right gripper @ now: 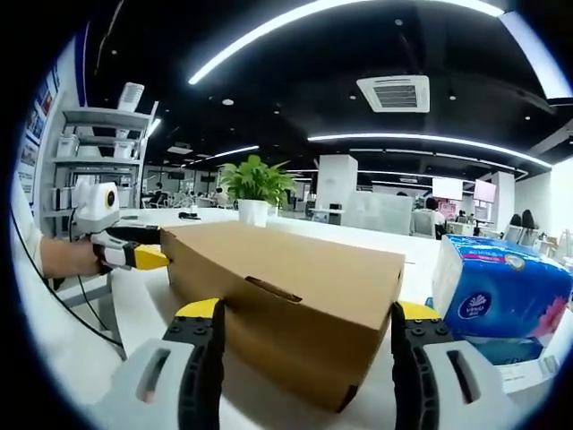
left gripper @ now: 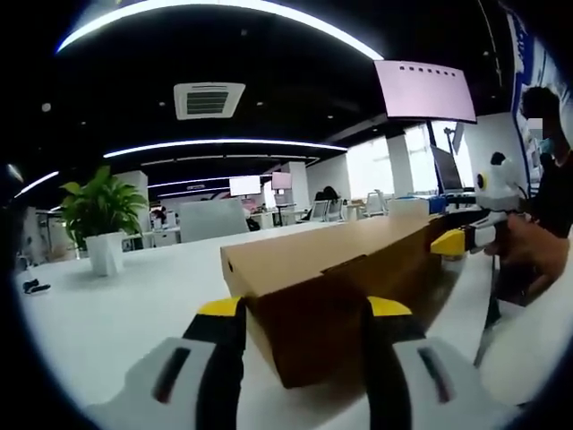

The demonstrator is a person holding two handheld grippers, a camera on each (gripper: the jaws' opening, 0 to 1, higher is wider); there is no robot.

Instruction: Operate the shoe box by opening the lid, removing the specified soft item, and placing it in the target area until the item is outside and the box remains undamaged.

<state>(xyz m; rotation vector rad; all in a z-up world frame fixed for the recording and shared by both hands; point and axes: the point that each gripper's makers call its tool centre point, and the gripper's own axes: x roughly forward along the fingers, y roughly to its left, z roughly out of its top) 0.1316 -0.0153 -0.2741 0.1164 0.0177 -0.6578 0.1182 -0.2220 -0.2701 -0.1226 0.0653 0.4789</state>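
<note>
Two hand-held grippers: one is standing at each short end of a brown cardboard shoe box (left gripper: pixel 358 260), facing each other along its length.
Shoe box: it is lying flat on the white tabletop (left gripper: pixel 116 305) with its lid closed; a slot and tab are showing on the end wall in the right gripper view (right gripper: pixel 286 296).
Left hand-held gripper (left gripper: pixel 304 309): its yellow-tipped jaws are standing wide apart, one on each side of the near end of the box; whether the pads are touching the cardboard I cannot tell.
Left hand-held gripper seen from the other side (right gripper: pixel 148 255): a hand is holding it, and its yellow tip is sitting just at the far end of the box.
Right hand-held gripper (right gripper: pixel 309 313): its jaws are likewise spread wide and are flanking the box's near end, holding nothing that can be made out.
Right hand-held gripper seen from the left gripper view (left gripper: pixel 461 240): its yellow tip is sitting at the far end of the box, with a hand (left gripper: pixel 528 251) behind it.
Tissue pack (right gripper: pixel 501 296): a blue soft pack is lying on the tabletop just beside the box, to the right in the right gripper view.
Potted plant (left gripper: pixel 100 219): it is standing in a white pot on the tabletop, well apart from the box.
Background: an office with ceiling light strips is showing, and a shelf unit (right gripper: pixel 98 152) is standing behind the hand.
</note>
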